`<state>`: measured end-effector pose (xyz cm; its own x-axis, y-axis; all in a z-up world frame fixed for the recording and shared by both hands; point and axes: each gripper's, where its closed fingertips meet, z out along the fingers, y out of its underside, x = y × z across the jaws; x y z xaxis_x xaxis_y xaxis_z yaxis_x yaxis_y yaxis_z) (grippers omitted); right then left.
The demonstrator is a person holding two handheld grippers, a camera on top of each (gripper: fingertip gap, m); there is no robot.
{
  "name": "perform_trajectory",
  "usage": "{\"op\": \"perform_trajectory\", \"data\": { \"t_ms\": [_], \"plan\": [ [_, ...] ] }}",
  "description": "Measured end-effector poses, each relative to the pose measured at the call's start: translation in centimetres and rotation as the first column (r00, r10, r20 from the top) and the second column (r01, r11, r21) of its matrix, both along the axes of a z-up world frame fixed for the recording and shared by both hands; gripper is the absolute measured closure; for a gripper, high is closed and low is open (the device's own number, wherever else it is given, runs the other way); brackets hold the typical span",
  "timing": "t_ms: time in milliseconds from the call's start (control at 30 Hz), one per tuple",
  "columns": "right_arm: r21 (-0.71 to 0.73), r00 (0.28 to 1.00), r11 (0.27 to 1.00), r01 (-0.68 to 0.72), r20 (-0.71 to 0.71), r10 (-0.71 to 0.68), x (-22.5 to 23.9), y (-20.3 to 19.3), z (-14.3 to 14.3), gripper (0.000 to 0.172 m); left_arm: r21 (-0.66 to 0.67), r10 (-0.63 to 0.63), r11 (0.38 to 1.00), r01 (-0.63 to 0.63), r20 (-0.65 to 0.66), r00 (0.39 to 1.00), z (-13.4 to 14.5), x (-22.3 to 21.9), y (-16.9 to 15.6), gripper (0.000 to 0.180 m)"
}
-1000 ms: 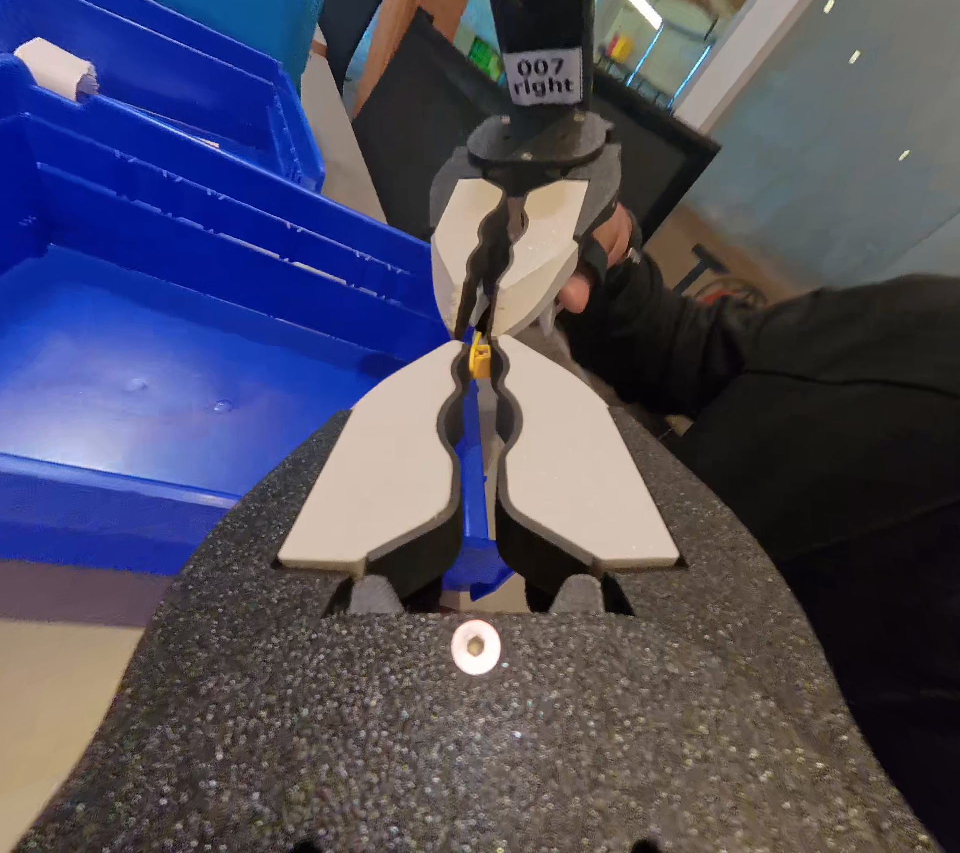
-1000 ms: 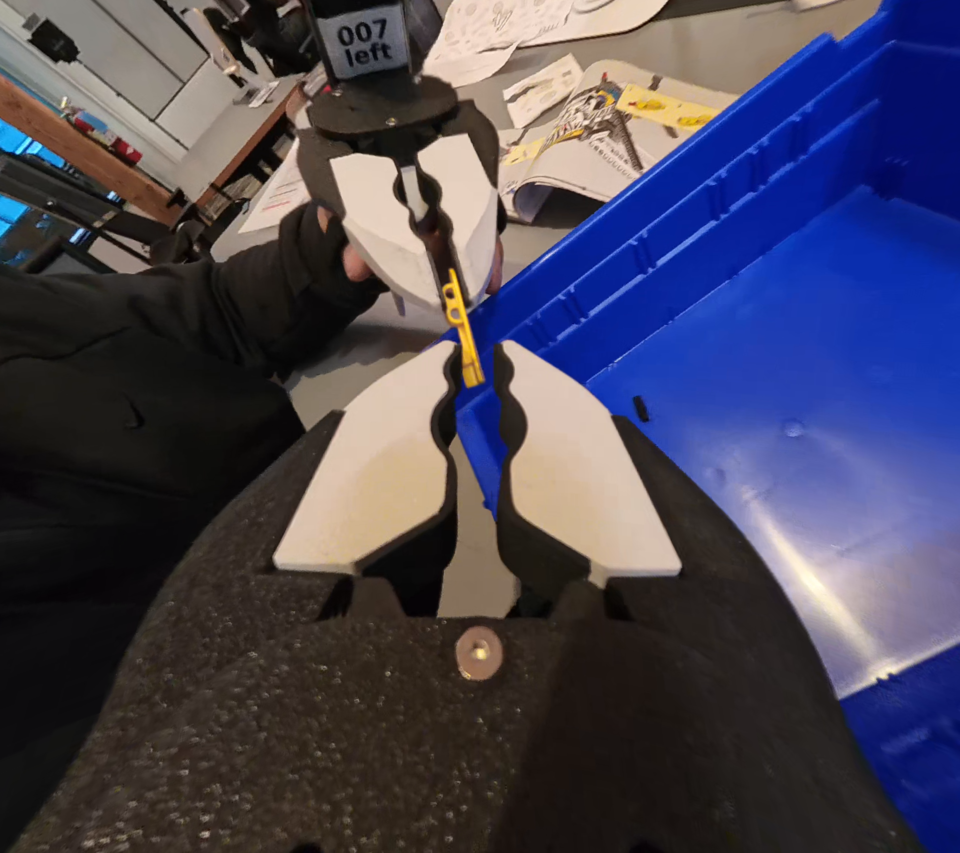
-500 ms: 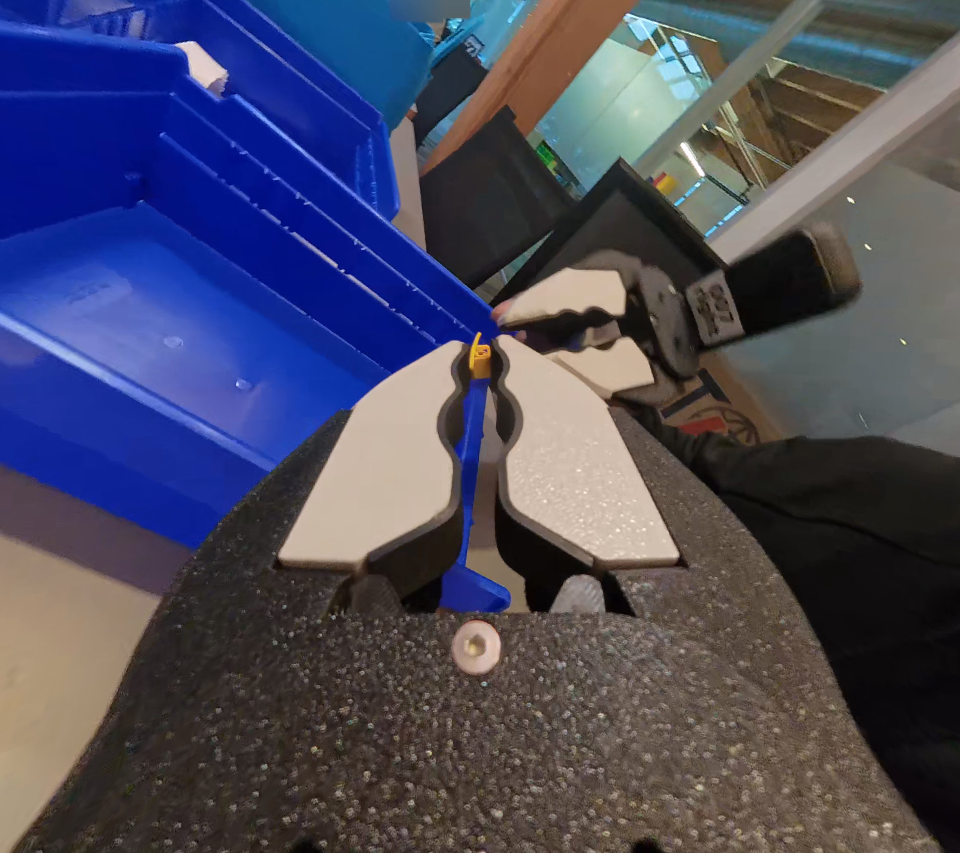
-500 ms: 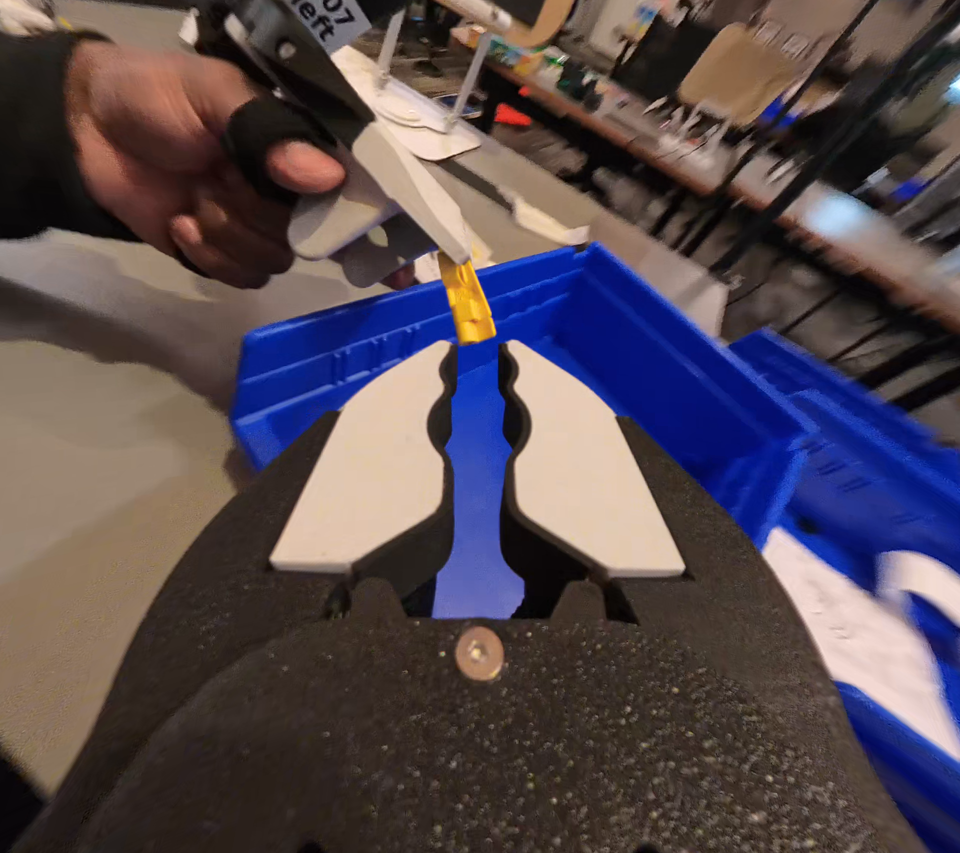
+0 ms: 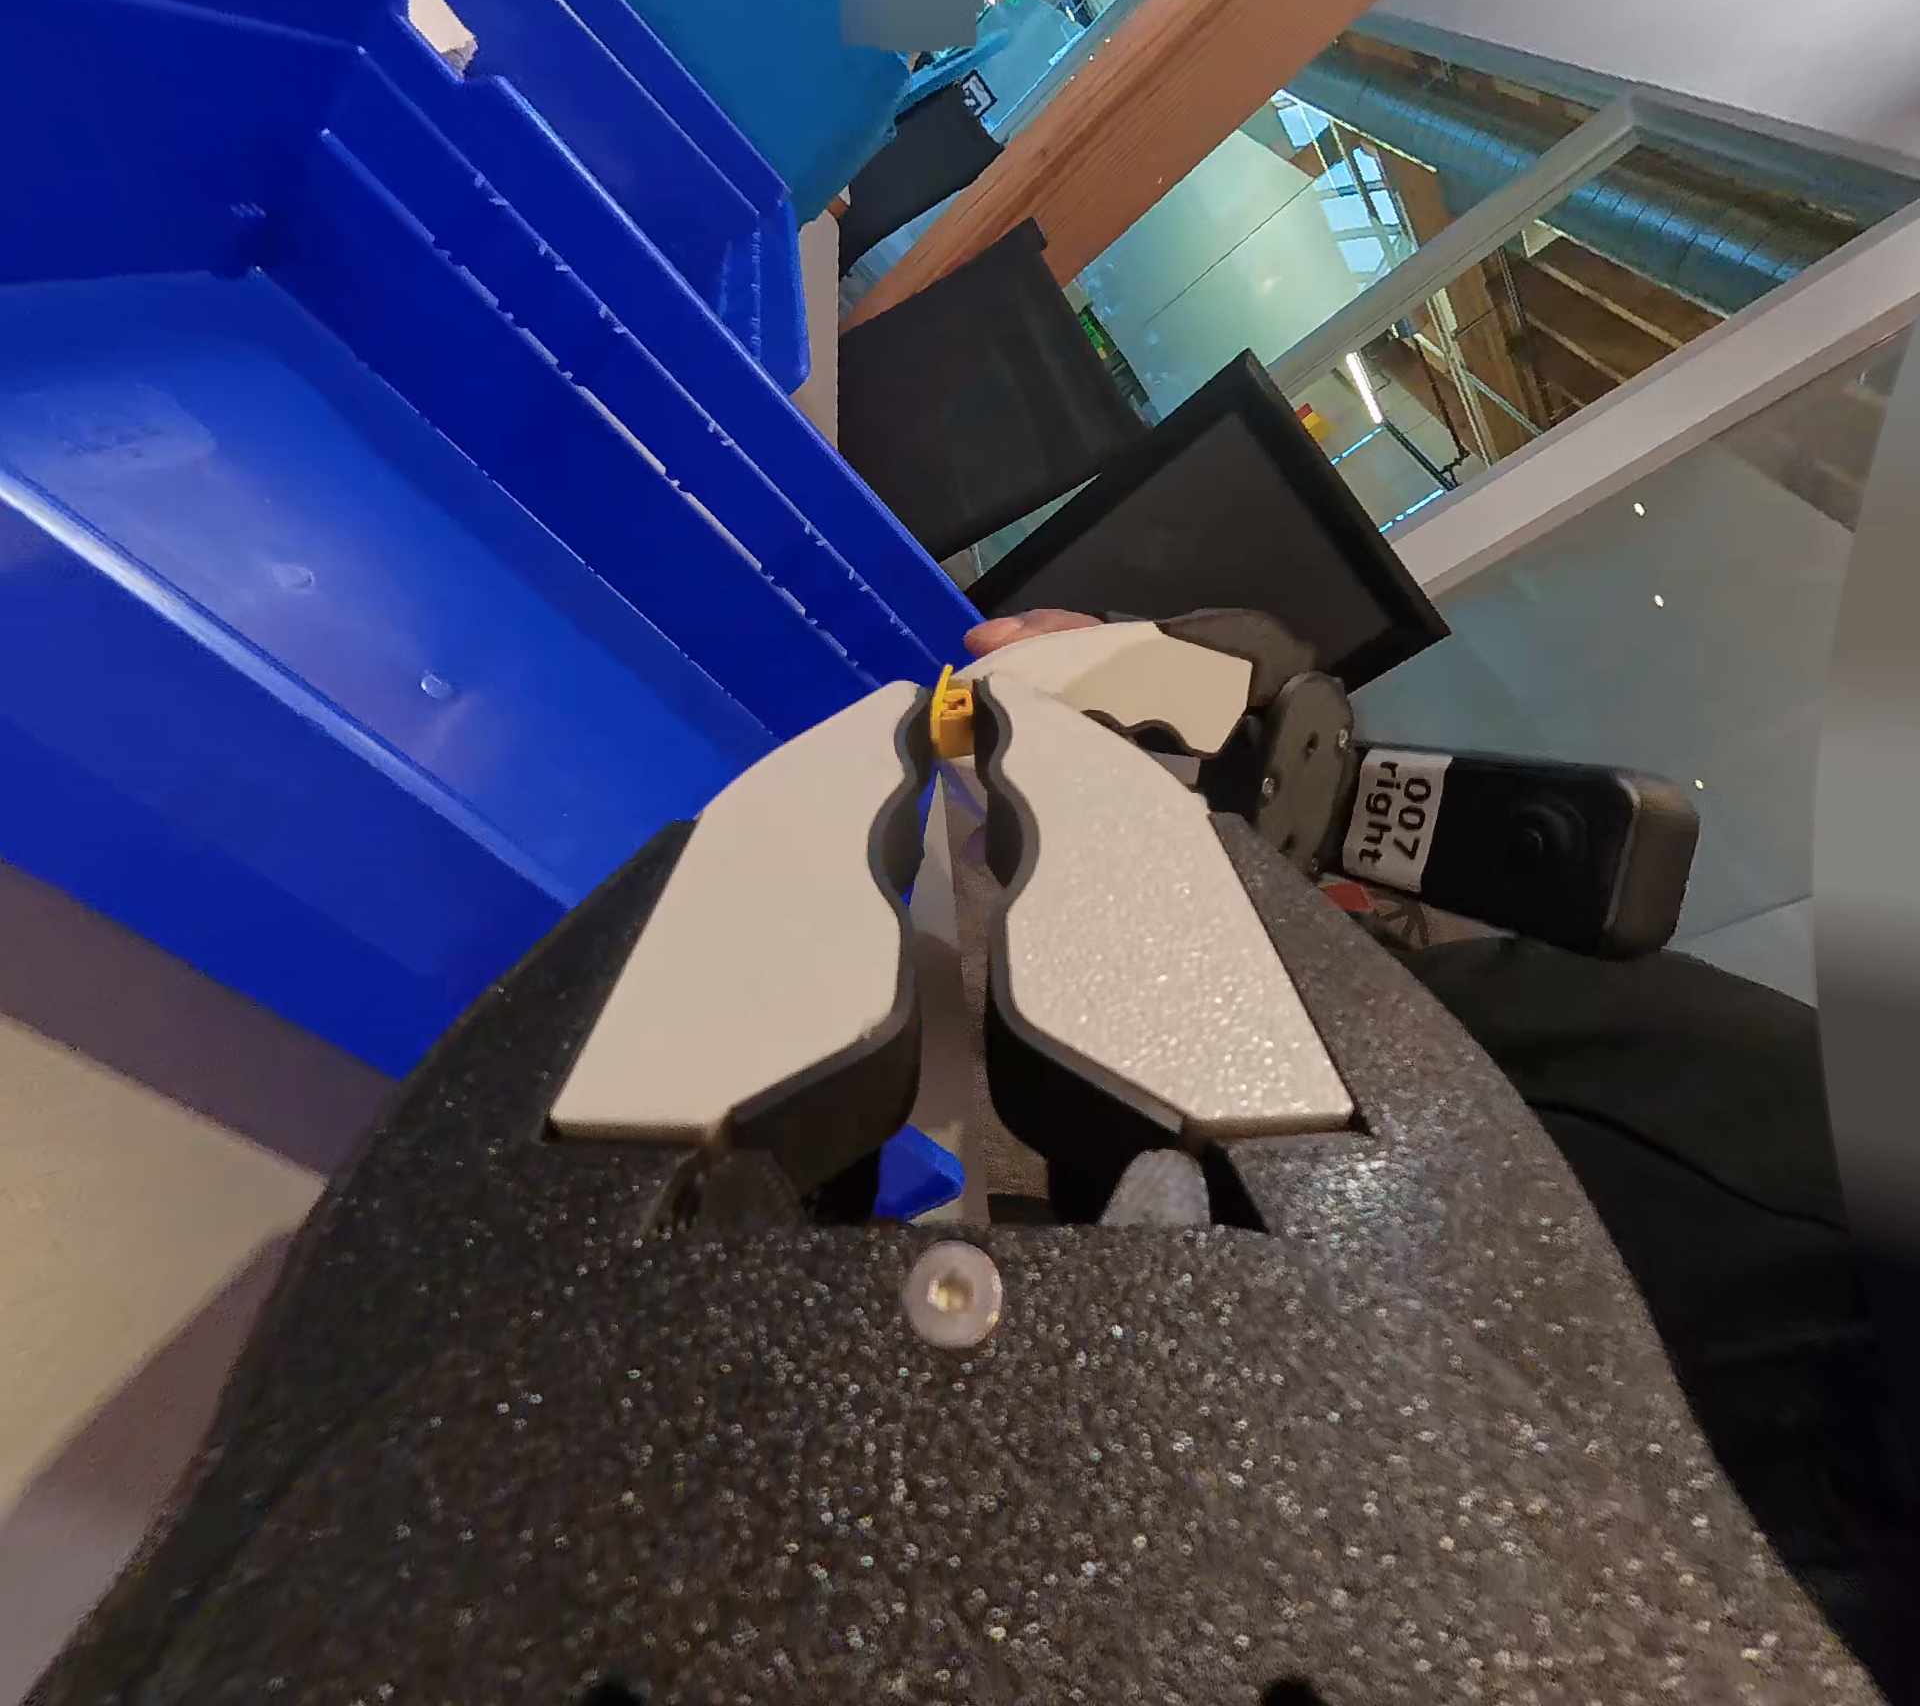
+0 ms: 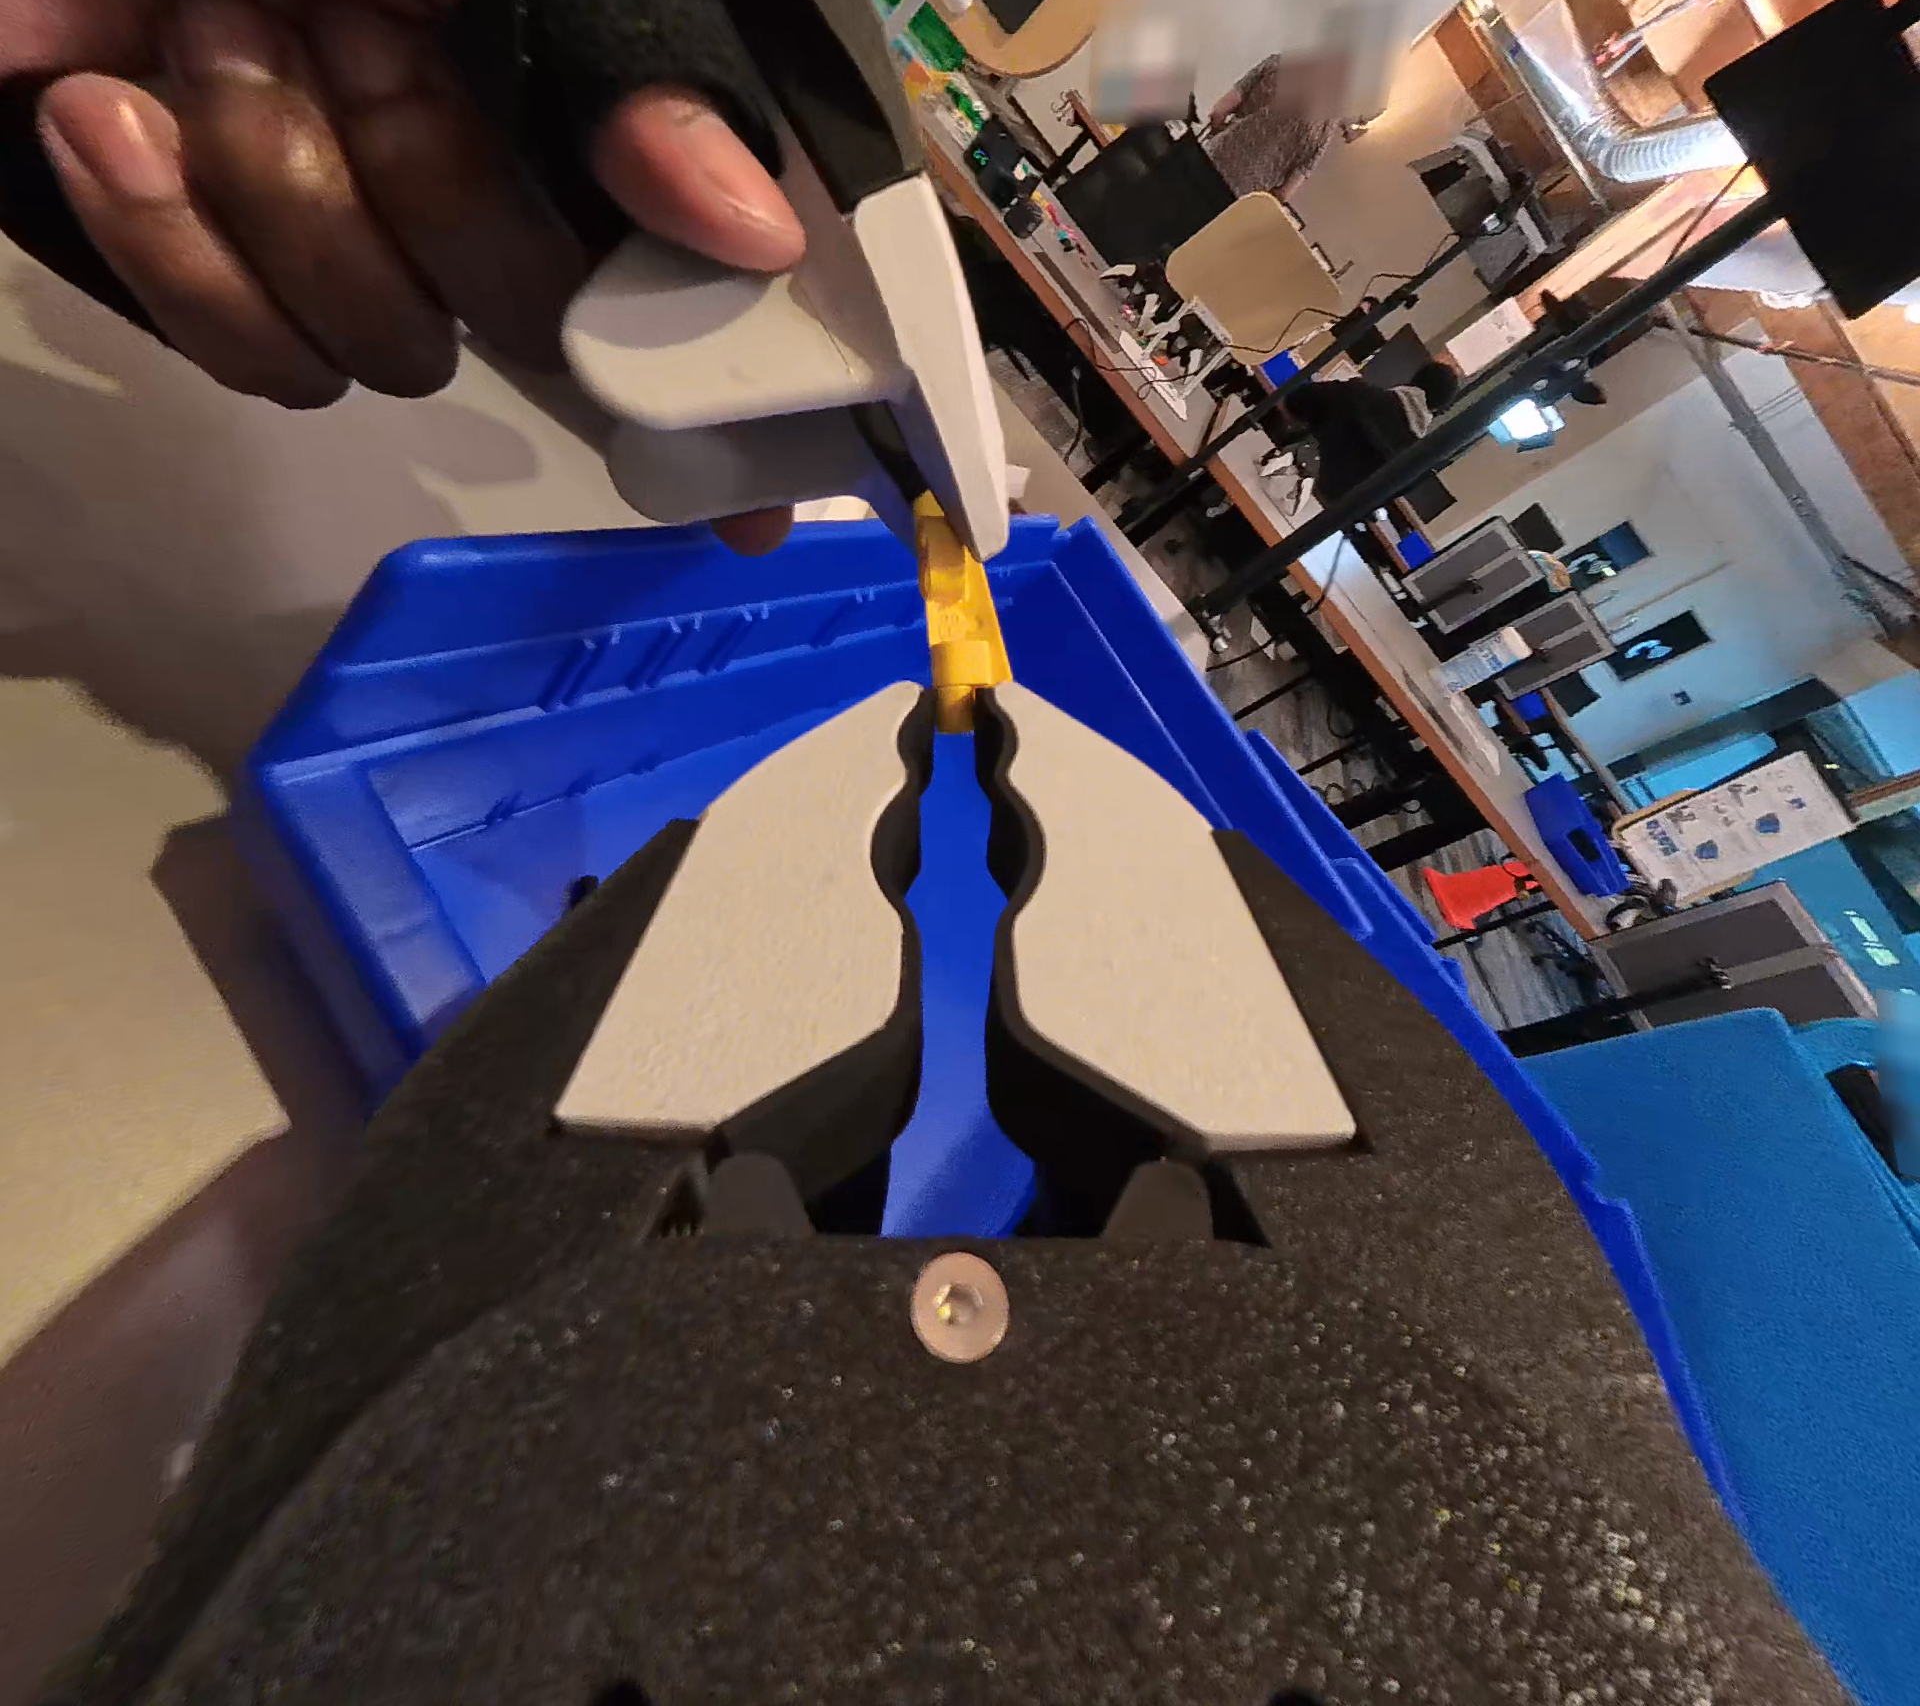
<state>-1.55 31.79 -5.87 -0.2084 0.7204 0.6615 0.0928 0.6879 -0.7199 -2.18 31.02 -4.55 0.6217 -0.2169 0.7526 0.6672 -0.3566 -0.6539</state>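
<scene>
1. Blue bin (image 6: 623,721): open, below my grippers.
2. My left gripper (image 5: 951,711): nearly closed, pads pinching the piece's far end.
3. My right gripper (image 6: 954,706): nearly closed, pads pinching its near end.
4. Yellow piece (image 6: 961,617): slim, long axis spanning both tips, above the bin's rim.

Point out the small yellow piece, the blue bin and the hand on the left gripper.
yellow piece (image 6: 961,617): right wrist view, its middle stretch between the two grippers.
blue bin (image 6: 644,617): right wrist view, its far inner wall.
hand (image 6: 260,129): right wrist view, the knuckles.
</scene>
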Motion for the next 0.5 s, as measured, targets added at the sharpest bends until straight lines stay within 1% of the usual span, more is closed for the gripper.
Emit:
{"op": "perform_trajectory", "data": {
  "t_ms": [67, 133, 200, 233, 267, 367, 433, 500],
  "plan": [
    [-0.027, 1.000, 1.000, -0.012, 0.014, 0.013, 0.0, 0.0, 0.0, 0.165, -0.007, -0.010, 1.000, 0.010, -0.040, 0.999, -0.2, 0.0, -0.1, 0.172],
    [-0.027, 1.000, 1.000, -0.016, 0.003, 0.016, -0.1, 0.1, 0.4, 0.165, -0.037, -0.041, 0.999, 0.038, -0.087, 0.995, -0.6, 0.2, -0.2, 0.160],
    [-0.019, 1.000, 1.000, -0.022, 0.001, 0.022, -0.1, 0.1, 0.8, 0.165, -0.039, -0.067, 0.997, 0.063, -0.099, 0.993, -0.6, 0.6, -0.3, 0.156],
    [-0.016, 0.999, 0.999, -0.036, 0.001, 0.036, -0.1, -0.1, 0.9, 0.165, -0.027, -0.057, 0.998, 0.055, -0.101, 0.993, -0.4, 0.5, -0.2, 0.158],
    [-0.014, 0.999, 0.999, -0.050, -0.002, 0.050, -0.1, -0.3, 1.0, 0.165, -0.015, -0.045, 0.999, 0.044, -0.098, 0.994, -0.3, 0.4, -0.2, 0.164],
    [-0.019, 0.998, 0.998, -0.062, -0.021, 0.061, -0.3, -0.5, 1.6, 0.165, 0.048, -0.065, 0.997, 0.068, -0.050, 0.997, 0.5, 0.5, -0.4, 0.171],
    [-0.067, 0.997, 0.996, -0.067, -0.041, 0.065, -0.4, -0.6, 2.1, 0.164, 0.095, -0.066, 0.993, 0.068, -0.025, 0.998, 1.0, 0.3, -0.5, 0.172],
    [-0.143, 0.996, 0.987, -0.074, -0.061, 0.066, -0.4, -0.6, 2.6, 0.163, 0.138, -0.079, 0.988, 0.075, 0.028, 0.996, 1.5, 0.1, -0.6, 0.172]
  ]
}}
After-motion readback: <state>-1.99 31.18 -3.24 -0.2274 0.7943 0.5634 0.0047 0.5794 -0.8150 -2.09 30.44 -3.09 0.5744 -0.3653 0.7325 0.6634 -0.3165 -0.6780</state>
